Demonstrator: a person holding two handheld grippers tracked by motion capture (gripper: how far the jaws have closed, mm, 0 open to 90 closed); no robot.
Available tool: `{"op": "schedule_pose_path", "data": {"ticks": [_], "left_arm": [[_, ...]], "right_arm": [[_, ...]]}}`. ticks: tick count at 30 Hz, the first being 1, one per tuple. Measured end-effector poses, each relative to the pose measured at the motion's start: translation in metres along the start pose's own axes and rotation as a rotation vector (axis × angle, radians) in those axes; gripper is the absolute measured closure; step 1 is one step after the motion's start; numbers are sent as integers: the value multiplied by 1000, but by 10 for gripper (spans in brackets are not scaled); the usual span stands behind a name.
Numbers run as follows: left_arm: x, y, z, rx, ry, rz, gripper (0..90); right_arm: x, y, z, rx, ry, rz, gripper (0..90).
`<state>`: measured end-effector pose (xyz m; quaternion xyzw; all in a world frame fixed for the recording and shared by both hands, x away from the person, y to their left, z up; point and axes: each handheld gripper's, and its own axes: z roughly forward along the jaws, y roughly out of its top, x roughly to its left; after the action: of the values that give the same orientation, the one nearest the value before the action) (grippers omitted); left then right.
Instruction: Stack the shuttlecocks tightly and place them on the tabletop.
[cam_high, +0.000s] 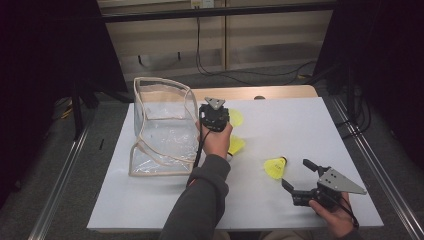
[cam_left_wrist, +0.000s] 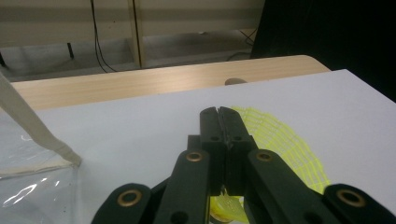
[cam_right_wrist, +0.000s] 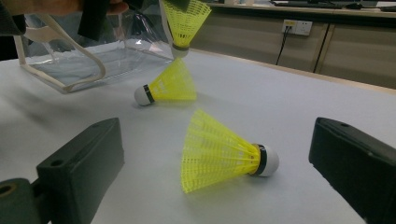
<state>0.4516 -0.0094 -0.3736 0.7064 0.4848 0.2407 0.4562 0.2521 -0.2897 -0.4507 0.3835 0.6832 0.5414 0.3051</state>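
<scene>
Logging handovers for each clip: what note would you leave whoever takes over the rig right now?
Left gripper: shut on a yellow shuttlecock, lifted beside the clear bag.
Right gripper: open, low over the table, jaws either side of the nearest shuttlecock, not gripping.
A third shuttlecock lies between them.
Done: one picked up. Left: probably bag it, then the other two.

Yellow mesh shuttlecocks, white tips, black bands; clear bag, beige trim.
</scene>
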Motion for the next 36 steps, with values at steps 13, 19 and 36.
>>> {"op": "schedule_pose_path", "data": {"ticks": [13, 19, 36], "left_arm": [[2, -7, 11, 30, 32, 21, 897], [3, -8, 13, 34, 43, 30, 897], [6, -16, 21, 63, 73, 44, 896]], "right_arm": [[-1, 0, 0, -1, 4, 3, 26], [-1, 0, 0, -4, 3, 0, 26], [-1, -1, 0, -2, 6, 1, 26]]}}
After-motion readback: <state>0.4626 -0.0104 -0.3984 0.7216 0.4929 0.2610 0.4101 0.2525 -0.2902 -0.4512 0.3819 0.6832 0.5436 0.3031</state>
